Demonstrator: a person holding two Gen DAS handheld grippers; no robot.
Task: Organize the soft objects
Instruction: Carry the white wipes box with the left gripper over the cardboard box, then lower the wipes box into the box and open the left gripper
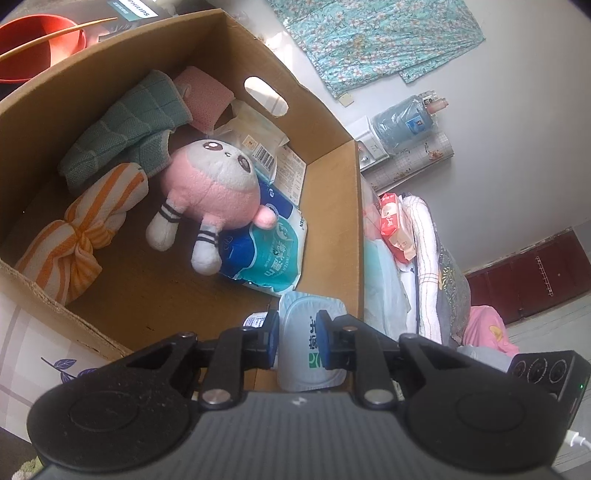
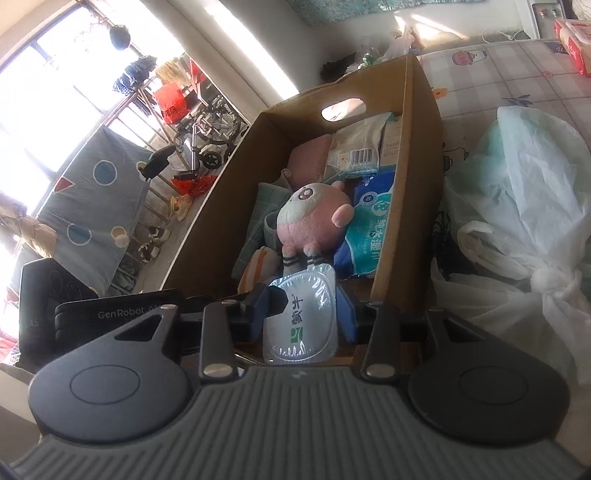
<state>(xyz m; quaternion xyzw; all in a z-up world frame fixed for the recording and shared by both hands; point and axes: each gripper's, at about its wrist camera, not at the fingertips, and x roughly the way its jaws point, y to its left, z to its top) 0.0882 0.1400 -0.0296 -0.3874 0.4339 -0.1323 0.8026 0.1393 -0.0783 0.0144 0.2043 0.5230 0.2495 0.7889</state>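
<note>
Both views look down past a hand-held gripper into an open brown cardboard box (image 1: 332,206) with an oval handle cut-out. Left hand-held gripper (image 1: 297,341) reaches forward over the box's near corner, its blue pads closed on a pale plastic-wrapped pack with green and dark printed characters (image 1: 306,332); the right hand-held gripper (image 2: 310,308) points along the box's length and pinches a similar clear-wrapped pack (image 2: 301,317). Whether these are one pack or two cannot be told. "GenRobot" is printed on a black device (image 2: 118,314) at the right view's left edge.

Inside the box lie a green checked knitted cloth (image 1: 125,125), an orange-and-white striped knotted cloth (image 1: 81,236), a round pink-and-white plush doll with striped legs (image 1: 210,188) and, partly under it, a blue and teal tissue pack with Chinese lettering (image 1: 269,254). A barcode label (image 1: 265,155) shows behind; its digits are illegible. A box reading "PHILIPS" upside down (image 1: 136,9) is cut off at the top.
</note>
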